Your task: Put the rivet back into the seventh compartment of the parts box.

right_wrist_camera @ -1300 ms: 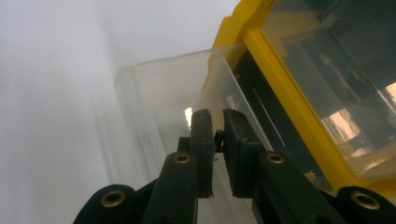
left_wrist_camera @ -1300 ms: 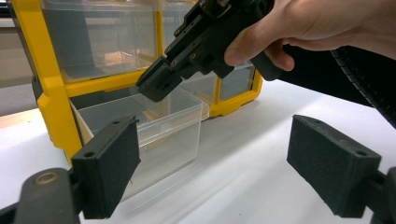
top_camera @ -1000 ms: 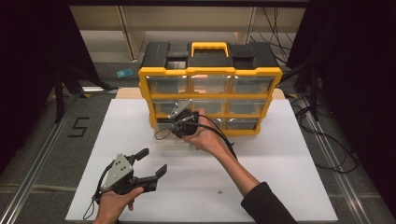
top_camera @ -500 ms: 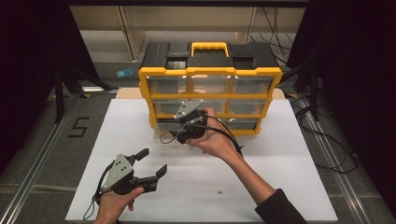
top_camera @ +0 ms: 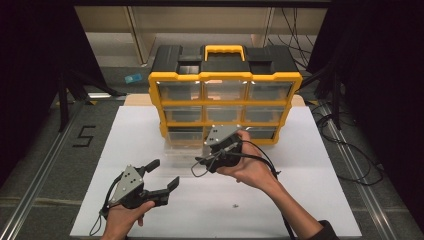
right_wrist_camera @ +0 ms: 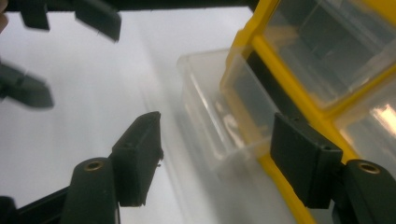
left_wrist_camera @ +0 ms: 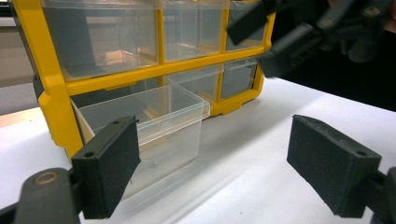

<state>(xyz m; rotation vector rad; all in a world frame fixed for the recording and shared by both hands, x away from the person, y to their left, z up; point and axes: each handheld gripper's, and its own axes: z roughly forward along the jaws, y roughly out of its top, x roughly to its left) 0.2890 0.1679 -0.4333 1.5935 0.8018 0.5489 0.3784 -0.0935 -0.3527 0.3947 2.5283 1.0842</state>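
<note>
A yellow organizer (top_camera: 225, 120) with clear drawers stands at the back of the white table. Its bottom-left clear drawer (top_camera: 181, 150) is pulled part way out onto the table. My right gripper (top_camera: 206, 159) hangs just right of that drawer, jaws open and empty. In the right gripper view the drawer (right_wrist_camera: 210, 116) lies between and beyond its open gripper (right_wrist_camera: 219, 158). My left gripper (top_camera: 164, 174) rests low near the front left, open and empty. The left gripper view shows its gripper (left_wrist_camera: 219, 168) facing the pulled-out drawer (left_wrist_camera: 154, 126), with the right gripper (left_wrist_camera: 299, 32) blurred at top right.
The white table top (top_camera: 310, 165) has bare room right of the hands and along the front edge. A tiny dark speck, perhaps a screw (top_camera: 235, 205), lies near the front. Cables (top_camera: 350, 150) trail off the right side, and dark floor rails flank the table.
My right gripper has drawn back from the organizer's front toward the near edge and lowered a little. The left gripper has stayed in place, still open.
</note>
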